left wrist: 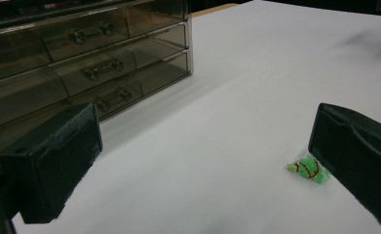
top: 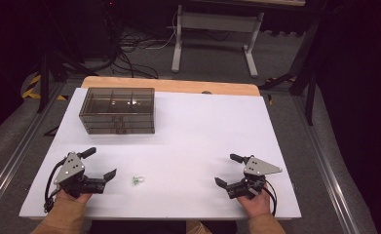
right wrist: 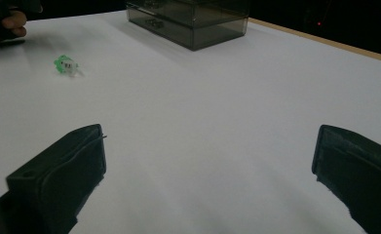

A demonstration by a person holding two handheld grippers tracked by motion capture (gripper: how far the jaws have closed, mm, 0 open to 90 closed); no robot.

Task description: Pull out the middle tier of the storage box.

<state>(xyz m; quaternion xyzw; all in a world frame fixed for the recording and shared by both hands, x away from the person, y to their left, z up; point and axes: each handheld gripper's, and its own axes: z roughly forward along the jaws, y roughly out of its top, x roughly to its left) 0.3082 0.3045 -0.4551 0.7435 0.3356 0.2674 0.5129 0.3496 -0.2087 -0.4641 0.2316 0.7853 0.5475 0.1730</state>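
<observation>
Down on the white table point(top: 188, 131), the left gripper point(top: 100, 163) sat in front of the smoky drawer box point(top: 117, 110), jaws wide apart, holding nothing. Just right of it lay a little green candy point(top: 137, 180). Far right of the candy, the right gripper point(top: 226, 170) also gaped, holding nothing.

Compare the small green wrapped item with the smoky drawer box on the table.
The green wrapped item is tiny and brightly coloured; the drawer box is far larger, dark and see-through. The item lies near the table's front, just off the left gripper; the box stands toward the far left corner. Both rest on the white table, untouched.
</observation>
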